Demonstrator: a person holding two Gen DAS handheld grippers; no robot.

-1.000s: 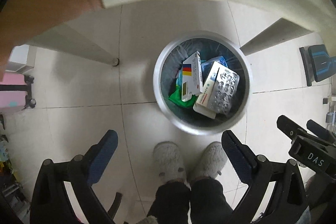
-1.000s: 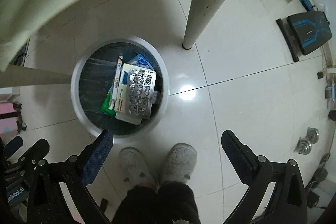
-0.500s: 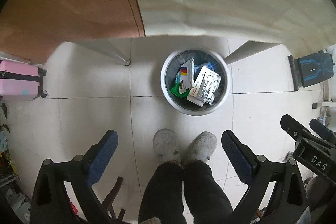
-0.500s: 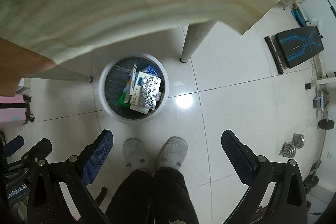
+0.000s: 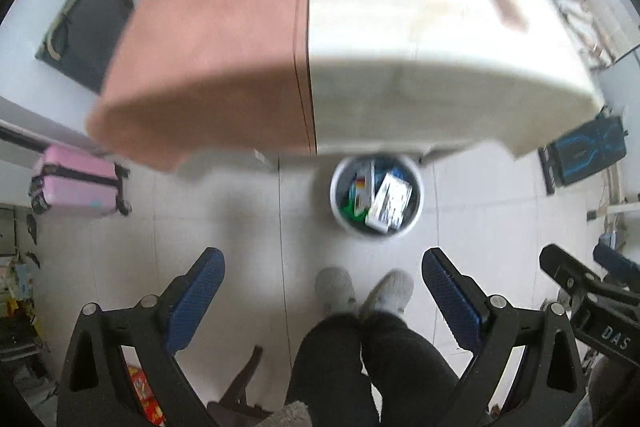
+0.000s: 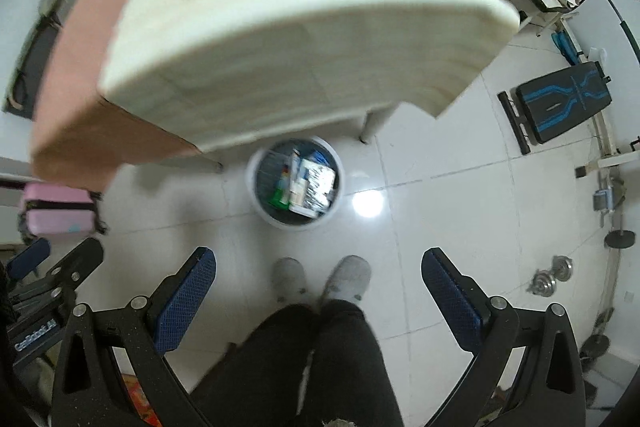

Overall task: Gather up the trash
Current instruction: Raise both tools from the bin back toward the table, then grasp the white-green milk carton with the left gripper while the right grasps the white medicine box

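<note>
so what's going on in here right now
A person stands over a round trash bin on the tiled floor, a gripper in each hand. The left gripper and right gripper both hang with jaws open and empty. The bin already holds medicine boxes and a blister pack, beside the table.

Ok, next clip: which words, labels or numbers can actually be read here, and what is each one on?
"DAS": white letters on the right tool's black body, seen from the left wrist view.
Label on the left tool's body, right wrist view: white lettering, too blurred to read.
Boxes and blister pack in the trash bin: print too small and blurred.
Boxes on the table: blurred, unreadable.
</note>
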